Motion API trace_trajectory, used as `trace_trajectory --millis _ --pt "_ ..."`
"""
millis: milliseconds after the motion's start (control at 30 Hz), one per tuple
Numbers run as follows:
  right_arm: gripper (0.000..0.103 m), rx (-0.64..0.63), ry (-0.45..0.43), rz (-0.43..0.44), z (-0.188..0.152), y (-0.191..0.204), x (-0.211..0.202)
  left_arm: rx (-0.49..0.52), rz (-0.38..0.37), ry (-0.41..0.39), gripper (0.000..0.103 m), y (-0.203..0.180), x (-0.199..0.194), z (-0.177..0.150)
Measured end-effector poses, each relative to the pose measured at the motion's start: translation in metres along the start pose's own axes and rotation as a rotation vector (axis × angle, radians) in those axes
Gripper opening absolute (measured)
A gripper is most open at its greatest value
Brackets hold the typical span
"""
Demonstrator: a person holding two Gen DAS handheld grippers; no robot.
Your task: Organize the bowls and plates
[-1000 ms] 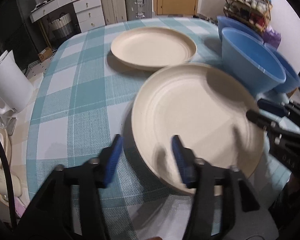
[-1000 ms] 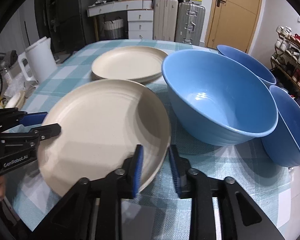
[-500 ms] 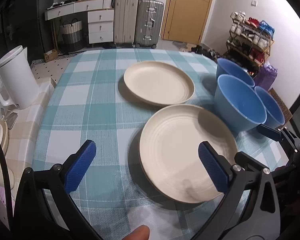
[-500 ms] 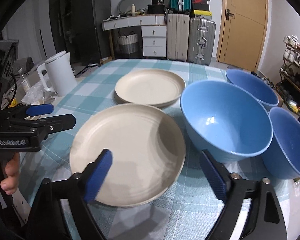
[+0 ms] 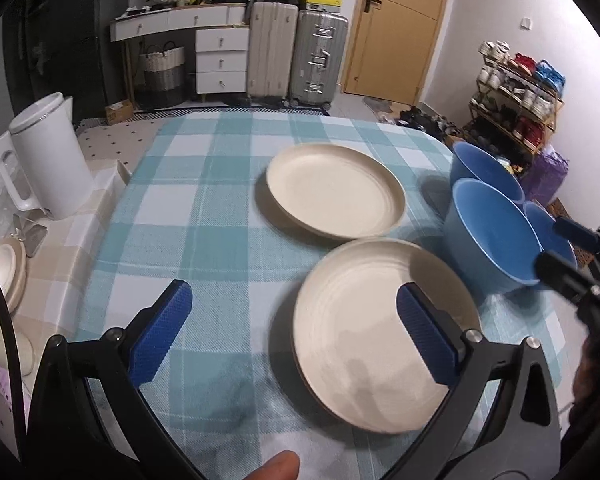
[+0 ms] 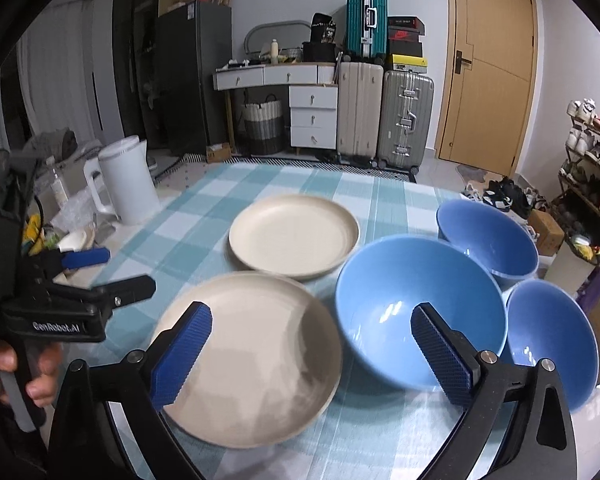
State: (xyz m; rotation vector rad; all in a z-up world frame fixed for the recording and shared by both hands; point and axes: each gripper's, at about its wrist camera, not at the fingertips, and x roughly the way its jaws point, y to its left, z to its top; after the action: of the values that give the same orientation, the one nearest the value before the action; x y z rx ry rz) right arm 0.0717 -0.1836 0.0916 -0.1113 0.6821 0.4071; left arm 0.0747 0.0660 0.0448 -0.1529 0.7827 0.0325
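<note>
Two cream plates lie on the checked tablecloth: a near plate (image 5: pixel 380 320) (image 6: pixel 248 356) and a far plate (image 5: pixel 336 190) (image 6: pixel 294 236). Three blue bowls stand to their right: a big bowl (image 6: pixel 416 304) (image 5: pixel 492 232), a far bowl (image 6: pixel 488 236) and a near-right bowl (image 6: pixel 552 332). My left gripper (image 5: pixel 296 332) is open and empty, above the near plate's left edge. My right gripper (image 6: pixel 312 352) is open and empty, above the gap between the near plate and the big bowl. The left gripper also shows in the right wrist view (image 6: pixel 100 272).
A white kettle (image 5: pixel 48 160) (image 6: pixel 126 184) stands on a side surface left of the table (image 5: pixel 204 216). A small cream dish (image 5: pixel 4 272) lies near it. Suitcases, drawers and a door stand behind the table. A shoe rack stands at the right wall.
Both grippers were shut on the near plate's rim a second ago. They have opened, let the plate down on the cloth and pulled back and up.
</note>
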Motion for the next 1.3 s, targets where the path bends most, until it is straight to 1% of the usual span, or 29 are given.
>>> trace_trajectory --millis 167,233,333,533,800,1133,1300 --pt "0.102 -0.004 -0.019 0.007 0.023 -0.014 -0.001 -0.014 0.011 -0.015 0.102 0.004 0.005 0.019" --pt "0.102 0.002 -0.018 0.004 0.031 -0.020 0.003 -0.020 0.006 -0.019 0.102 0.006 0.010 0.027" --pt "0.102 0.004 -0.012 0.007 0.042 -0.028 0.008 -0.015 0.019 -0.017 0.102 0.005 0.017 0.035" --pt "0.102 0.006 -0.003 0.017 0.062 -0.035 0.019 -0.022 0.016 -0.004 0.102 0.007 0.036 0.053" --pt "0.102 -0.004 0.007 0.024 0.085 -0.037 0.035 -0.025 0.031 0.020 0.102 0.013 0.055 0.068" --pt "0.102 0.024 0.069 0.041 0.110 -0.048 0.077 -0.073 0.033 0.063 0.102 0.028 0.089 0.086" --pt "0.102 0.038 0.106 0.055 0.115 -0.053 0.099 -0.090 0.042 0.091 0.102 0.033 0.109 0.092"
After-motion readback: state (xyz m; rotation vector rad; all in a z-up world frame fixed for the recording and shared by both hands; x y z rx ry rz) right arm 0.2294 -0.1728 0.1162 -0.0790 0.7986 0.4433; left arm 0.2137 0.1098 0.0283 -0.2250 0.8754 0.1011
